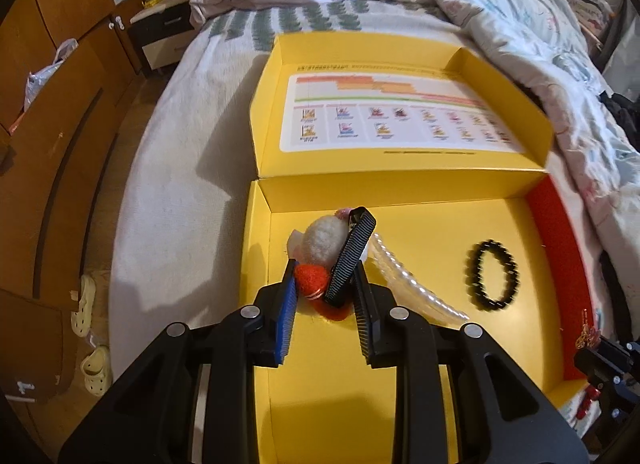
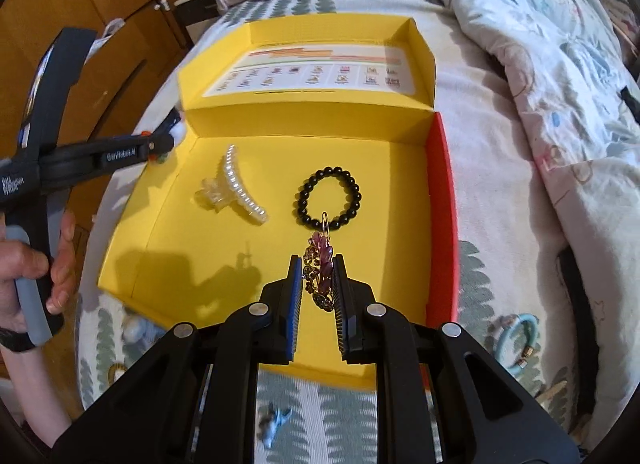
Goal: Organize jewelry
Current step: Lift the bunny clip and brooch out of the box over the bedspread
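An open yellow box point(image 1: 400, 344) point(image 2: 192, 248) lies on the bed. In it are a black bead bracelet point(image 1: 491, 277) point(image 2: 329, 198) and a pearl hair claw point(image 2: 236, 190) point(image 1: 404, 276). My left gripper point(image 1: 325, 280) is shut on a felt hair clip point(image 1: 323, 242) with white and orange felt balls and a black toothed bar, held over the box's left side. My right gripper point(image 2: 317, 262) is shut on a gold and purple leaf hair clip point(image 2: 319, 268), held above the box's front, just short of the bracelet.
The box's lid point(image 2: 320, 64) lies open at the back. A light blue bracelet point(image 2: 516, 338) lies on the bed right of the box and a small blue piece point(image 2: 276, 422) in front of it. Rumpled bedding point(image 2: 540, 64) is at the right, wooden cabinets point(image 1: 60, 124) at the left.
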A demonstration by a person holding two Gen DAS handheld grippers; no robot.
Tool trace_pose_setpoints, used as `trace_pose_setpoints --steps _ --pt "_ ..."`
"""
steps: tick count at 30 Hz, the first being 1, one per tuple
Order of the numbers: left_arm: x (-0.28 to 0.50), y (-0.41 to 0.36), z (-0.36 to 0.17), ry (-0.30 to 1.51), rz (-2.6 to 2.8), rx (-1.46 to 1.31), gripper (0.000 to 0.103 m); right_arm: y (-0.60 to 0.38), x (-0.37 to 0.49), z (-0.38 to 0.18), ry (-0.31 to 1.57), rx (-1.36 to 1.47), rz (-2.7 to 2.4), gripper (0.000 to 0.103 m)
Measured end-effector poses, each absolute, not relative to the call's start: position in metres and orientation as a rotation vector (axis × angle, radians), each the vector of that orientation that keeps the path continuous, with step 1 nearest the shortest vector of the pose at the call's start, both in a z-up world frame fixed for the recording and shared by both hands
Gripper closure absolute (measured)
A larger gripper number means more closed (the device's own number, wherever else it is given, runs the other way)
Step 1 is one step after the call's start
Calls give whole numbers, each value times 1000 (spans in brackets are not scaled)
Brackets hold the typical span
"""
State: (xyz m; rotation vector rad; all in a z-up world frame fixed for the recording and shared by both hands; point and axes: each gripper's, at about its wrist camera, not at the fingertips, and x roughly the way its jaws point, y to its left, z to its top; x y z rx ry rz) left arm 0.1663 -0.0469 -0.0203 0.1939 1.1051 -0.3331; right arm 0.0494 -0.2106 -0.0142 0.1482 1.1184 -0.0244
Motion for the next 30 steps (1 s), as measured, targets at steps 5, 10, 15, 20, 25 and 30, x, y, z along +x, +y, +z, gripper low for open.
trace_pose_setpoints --steps 5,10,15,20,25,30 --pt "136 -40 10 1066 -332 224 76 -213 18 8 1092 145 -31 87" --pt "90 -29 33 1051 -360 269 76 -212 -20 23 1071 128 -36 87" --pt "50 -13 47 1053 -382 289 76 -218 -57 25 1062 125 -73 87" --pt "19 11 40 1091 -362 277 76 -218 -83 13 1069 157 -66 87" --pt "-5 33 13 1160 -324 253 76 -211 -98 -9 1103 157 -60 87" --pt "-23 57 -11 1197 -275 247 76 -209 -111 -22 1112 167 -63 87"
